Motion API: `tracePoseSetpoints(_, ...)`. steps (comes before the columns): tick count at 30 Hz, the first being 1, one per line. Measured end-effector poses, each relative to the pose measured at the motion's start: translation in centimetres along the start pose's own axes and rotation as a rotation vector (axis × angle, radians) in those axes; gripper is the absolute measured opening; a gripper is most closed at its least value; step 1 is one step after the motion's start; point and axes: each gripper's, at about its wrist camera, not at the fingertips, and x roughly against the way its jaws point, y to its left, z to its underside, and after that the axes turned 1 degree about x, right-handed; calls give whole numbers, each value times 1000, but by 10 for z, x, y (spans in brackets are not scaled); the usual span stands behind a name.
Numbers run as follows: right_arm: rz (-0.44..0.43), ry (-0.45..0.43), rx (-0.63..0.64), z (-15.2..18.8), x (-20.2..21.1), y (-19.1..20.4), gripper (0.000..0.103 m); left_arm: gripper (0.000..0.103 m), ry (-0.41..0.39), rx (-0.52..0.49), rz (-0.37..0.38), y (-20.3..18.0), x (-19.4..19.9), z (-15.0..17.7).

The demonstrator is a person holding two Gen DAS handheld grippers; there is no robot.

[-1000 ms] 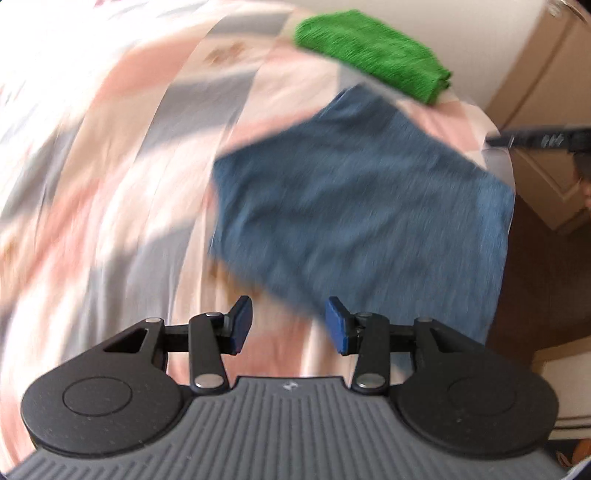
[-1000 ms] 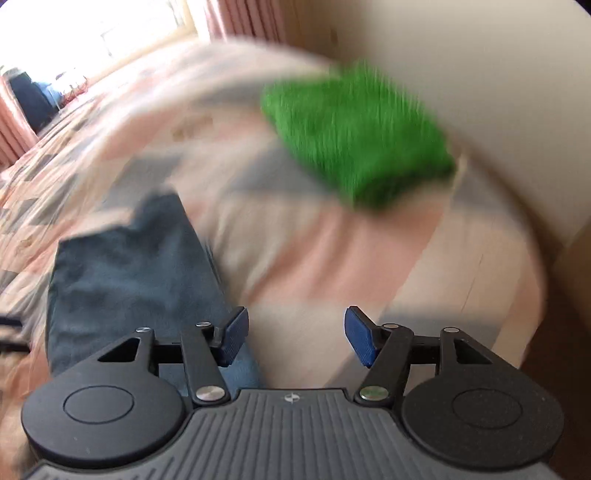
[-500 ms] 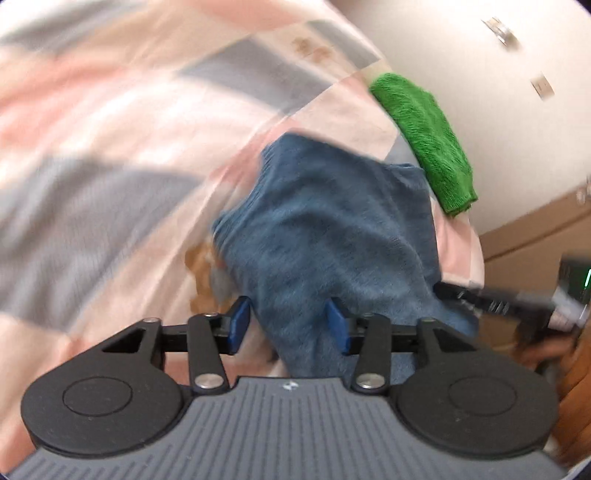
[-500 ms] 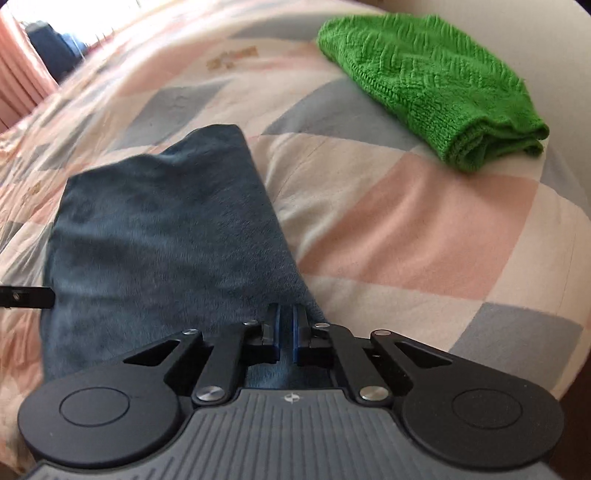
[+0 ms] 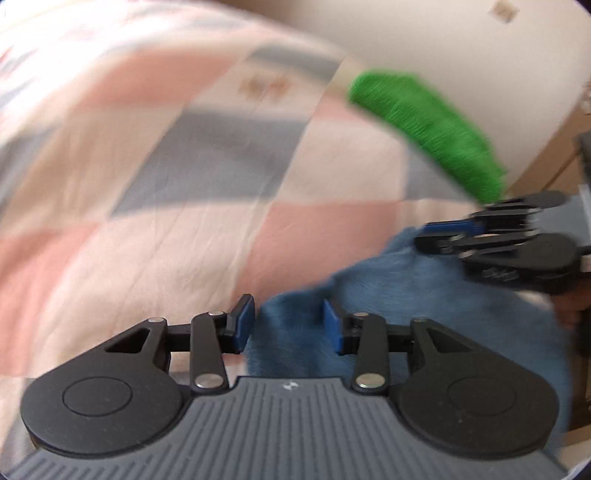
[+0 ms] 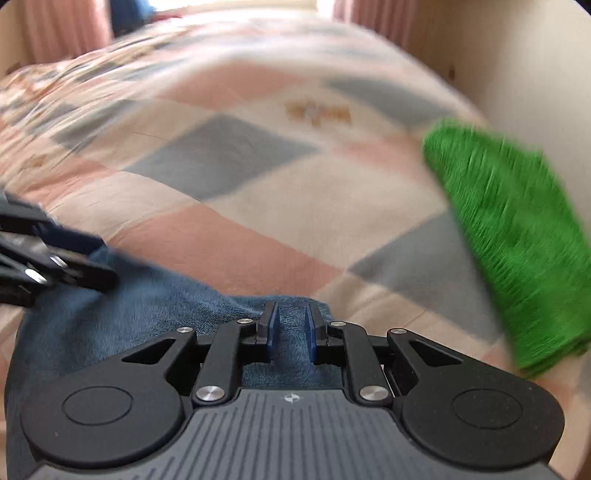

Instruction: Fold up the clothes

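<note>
Between the left gripper [image 5: 289, 325] pads: jaws set wide apart, an upper edge of the blue garment [image 5: 424, 314] lying in the gap, contact with either pad impossible to confirm through the motion blur. At the right gripper [image 6: 290, 325]: jaws narrowly parted, a slim gap showing blue fleecy cloth [image 6: 155, 306] behind it, no clear pinch visible (cloth possibly only beneath the fingers). Garment itself soft, nappy, mid-blue, bunched and rumpled along its far edge, spread over the near end of the bed; lower part hidden under both gripper bodies, so overall shape and kind of clothing not readable. Beyond it, a checked quilt [image 5: 177, 229] in pink, grey-blue and cream, heavily smeared toward the far side. Further out, a folded green knitted piece [image 6: 517, 236] near the bed's edge by the wall, well apart from the blue garment, its stitch pattern lost to blur. From the left wrist only: the right gripper seen side-on above the blue cloth at the frame's right, with a sliver of the hand behind it, cut off. From the right wrist only: pink curtains [image 6: 70, 29] and bright window light at the far end of the bed, plus the left gripper's dark fingers [image 6: 74, 273] entering at the left edge, resting at the garment's edge.
</note>
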Motion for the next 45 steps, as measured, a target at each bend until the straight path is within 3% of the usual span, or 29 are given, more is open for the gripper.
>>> tracePoseSetpoints(4, -41, 5, -184, -8, 11, -30, 15, 37, 18, 26, 2, 3, -3, -3)
tracePoseSetpoints(8, -27, -67, -282, 8, 71, -48, 20, 33, -14, 65, -15, 4, 37, -2)
tracePoseSetpoints(13, -42, -80, -226, 51, 143, -47, 20, 33, -10, 5, 4, -27, 89, 24)
tracePoseSetpoints(16, -59, -18, -114, 82, 156, -36, 20, 33, 3, -48, 8, -66, 101, 50)
tracePoseSetpoints(20, -91, 56, 79, 127, 131, -29, 19, 33, 17, -70, 17, -119, 97, 93)
tracePoseSetpoints(22, -129, 72, 114, 141, 110, -37, 19, 32, 57, -65, -64, -142, 79, 115)
tracePoseSetpoints(25, -177, 56, 181, 142, 109, -43, 19, 32, 37, -49, -208, -170, 73, 133)
tracePoseSetpoints(30, -244, -43, 154, 143, 141, -53, 21, 31, 5, 90, -312, -195, 94, 141)
tracePoseSetpoints(34, -221, 30, 179, 147, 114, -43, 25, 35, 22, 232, -386, -194, 80, 147)
tracePoseSetpoints(38, -212, 96, 135, 134, 111, -42, 27, 39, 55, 313, -481, -194, 67, 137)
tracePoseSetpoints(40, -243, 103, 106, 128, 124, -44, 40, 37, 90, 342, -522, -201, 71, 129)
tracePoseSetpoints(41, -268, 96, 93, 127, 134, -45, 58, 37, 104, 353, -536, -206, 76, 126)
tracePoseSetpoints(42, -292, 90, 81, 125, 143, -46, 66, 38, 114, 362, -549, -213, 84, 123)
tracePoseSetpoints(45, -298, 71, 73, 125, 173, -44, 69, 44, 111, 386, -580, -233, 109, 120)
